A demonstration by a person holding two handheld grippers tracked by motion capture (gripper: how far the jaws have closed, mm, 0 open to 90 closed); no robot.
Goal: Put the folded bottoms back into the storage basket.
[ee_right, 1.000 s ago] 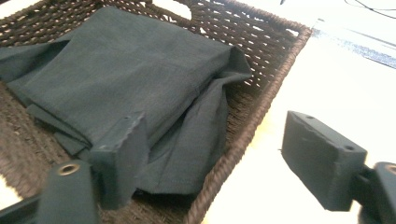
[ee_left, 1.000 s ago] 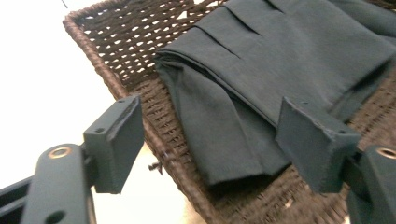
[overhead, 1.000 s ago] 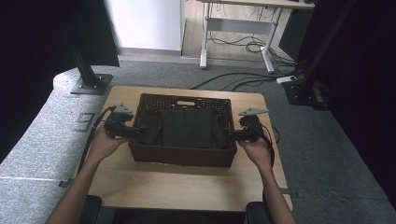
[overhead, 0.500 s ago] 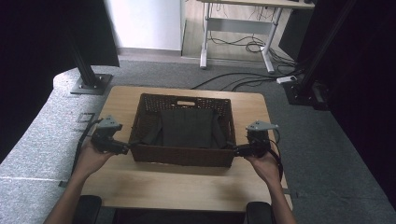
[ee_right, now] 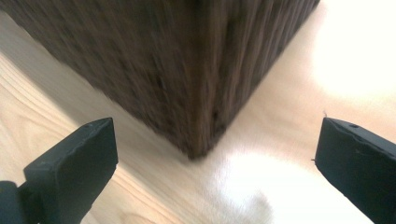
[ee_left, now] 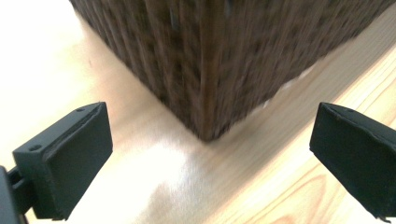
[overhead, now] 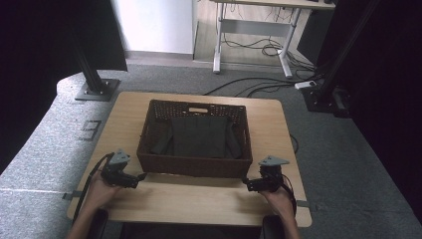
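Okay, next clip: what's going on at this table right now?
A person holds a gripper in each hand at the near corners of a dark wicker basket on a wooden table. A dark folded garment lies inside the basket. The left gripper and the right gripper have just been opening; both are open with nothing between the fingers, low by the tabletop, each pointing at a basket corner without touching it.

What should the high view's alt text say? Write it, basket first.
A dark wicker basket holding a folded dark garment sits on a wooden table. The open left gripper and right gripper point at its near corners.
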